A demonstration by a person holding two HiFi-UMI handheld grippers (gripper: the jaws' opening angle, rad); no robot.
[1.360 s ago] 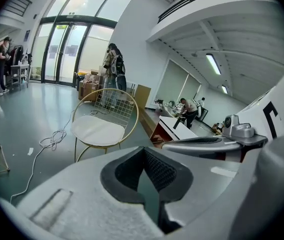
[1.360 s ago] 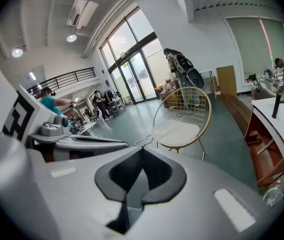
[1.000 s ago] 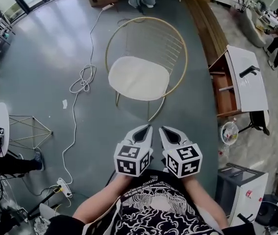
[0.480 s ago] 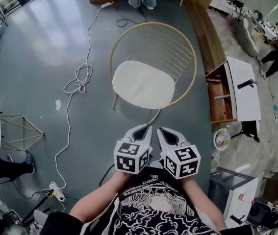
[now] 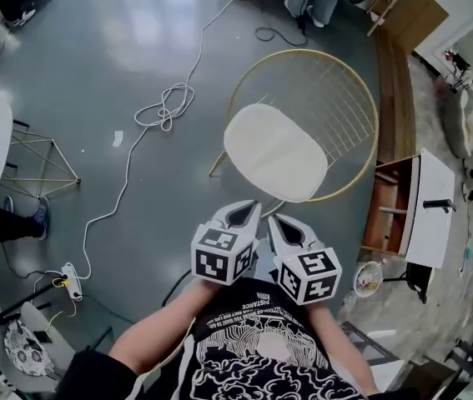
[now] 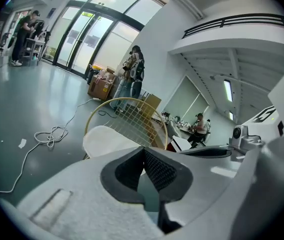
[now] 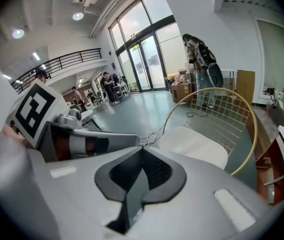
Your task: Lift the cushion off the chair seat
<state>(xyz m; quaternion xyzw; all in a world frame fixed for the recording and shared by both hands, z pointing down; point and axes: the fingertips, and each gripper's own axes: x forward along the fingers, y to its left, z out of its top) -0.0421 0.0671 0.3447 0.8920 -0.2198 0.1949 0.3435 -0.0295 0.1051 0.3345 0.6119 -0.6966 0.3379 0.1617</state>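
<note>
Grey-green polished floor [image 5: 69, 57] spreads across a wide workshop hall, with a loose white cable [image 5: 165, 107] coiled at upper left. At upper centre-right, the oval cream cushion [image 5: 279, 151] lies flat on the seat of a round gold wire chair [image 5: 340, 98]. It looks soft, light and floppy, so pinching its opposite edges should limit sagging. Just below it at frame centre, the left gripper [image 5: 249, 211] and right gripper [image 5: 278, 223] sit side by side, jaws pressed together on nothing, short of the cushion.
</note>
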